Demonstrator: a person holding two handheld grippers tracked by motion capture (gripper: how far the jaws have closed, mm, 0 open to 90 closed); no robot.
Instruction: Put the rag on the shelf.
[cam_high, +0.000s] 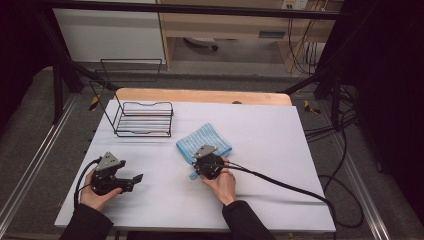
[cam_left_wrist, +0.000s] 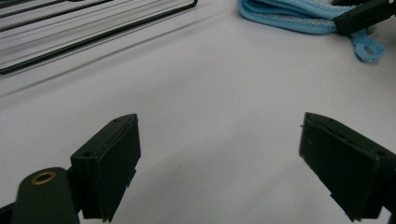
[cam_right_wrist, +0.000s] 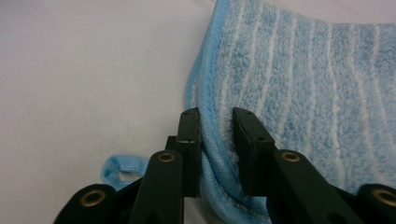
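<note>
A blue striped cloth (cam_high: 207, 137) lies folded on the white table (cam_high: 270, 145), just right of the table's middle. My right gripper (cam_high: 204, 159) is at its near edge. In the right gripper view the jaws (cam_right_wrist: 217, 116) pinch the cloth's thick folded hem (cam_right_wrist: 317, 79) between them, and the cloth's hanging loop (cam_right_wrist: 119, 168) lies to the left. My left gripper (cam_high: 134, 181) rests at the near left of the table, turned to the right. Its jaws (cam_left_wrist: 219, 121) stand wide open over bare table, with the cloth (cam_left_wrist: 289, 14) farther off.
A black wire rack (cam_high: 145, 119) stands at the back left of the table, and its base wires (cam_left_wrist: 93, 28) run across the top of the left gripper view. The right gripper's cable (cam_high: 280, 182) trails off to the right over the table edge.
</note>
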